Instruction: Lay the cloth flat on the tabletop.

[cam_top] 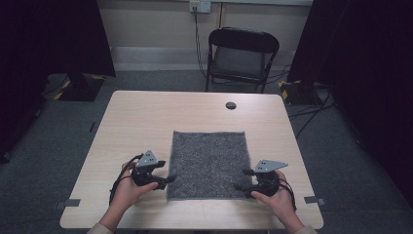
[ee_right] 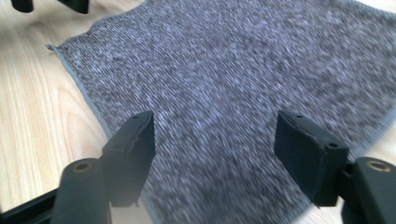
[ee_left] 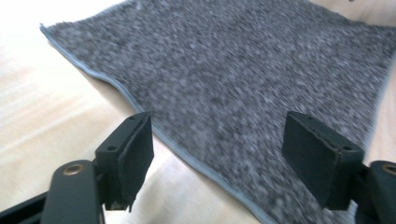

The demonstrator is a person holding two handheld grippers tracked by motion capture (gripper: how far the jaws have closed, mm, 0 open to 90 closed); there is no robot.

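On the pale wooden surface (cam_top: 141,117), a grey cloth (cam_top: 208,163) is lying flat, with the left gripper (cam_top: 168,179) and right gripper (cam_top: 239,185) sitting at its near corners, fingers spread and pinching nothing. Beyond, the high view is showing a folding chair (cam_top: 242,56); the gripper views are showing the cloth's hemmed edge (ee_left: 187,156).

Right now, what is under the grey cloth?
The grey cloth lies flat on the wooden table, with the tabletop showing all round it. Anything beneath its middle is covered.

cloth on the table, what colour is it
Speckled dark grey cloth with a plain grey hem; the right gripper view shows it best.
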